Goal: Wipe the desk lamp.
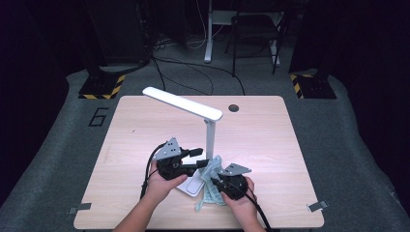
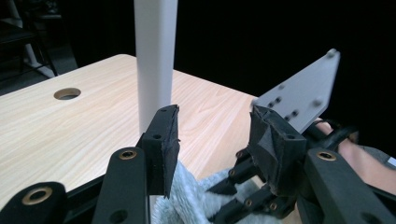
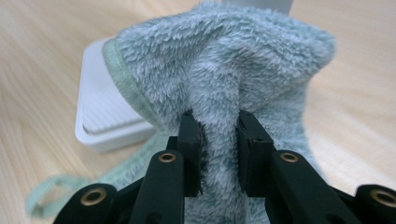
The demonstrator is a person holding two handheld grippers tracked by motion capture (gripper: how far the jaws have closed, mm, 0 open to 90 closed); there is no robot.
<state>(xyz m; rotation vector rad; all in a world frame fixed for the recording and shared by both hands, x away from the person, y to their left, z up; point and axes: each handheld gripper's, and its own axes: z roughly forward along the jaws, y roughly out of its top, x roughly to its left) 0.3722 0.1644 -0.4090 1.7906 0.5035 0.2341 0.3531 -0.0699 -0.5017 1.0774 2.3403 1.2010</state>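
Observation:
A white desk lamp (image 1: 210, 140) stands near the front middle of the wooden table (image 1: 140, 121), its flat base (image 1: 192, 184) toward me. A pale green fluffy cloth (image 1: 209, 194) is draped against the post and base. My right gripper (image 1: 216, 181) is shut on a bunched fold of the cloth (image 3: 224, 60), with the lamp base (image 3: 102, 122) just left of it. My left gripper (image 1: 200, 158) lies left of the post and points at it, jaws open. In the left gripper view the left gripper (image 2: 215, 116) has the post (image 2: 156, 60) beyond its left jaw and cloth (image 2: 187, 198) below.
A round cable hole (image 1: 233, 108) lies in the table's far right part. The lamp head (image 1: 183, 104) reaches out to the far left above the table. Metal clips (image 1: 316, 206) sit at the front corners. Beyond the table are a chair, stands with striped bases (image 1: 101, 87) and floor cables.

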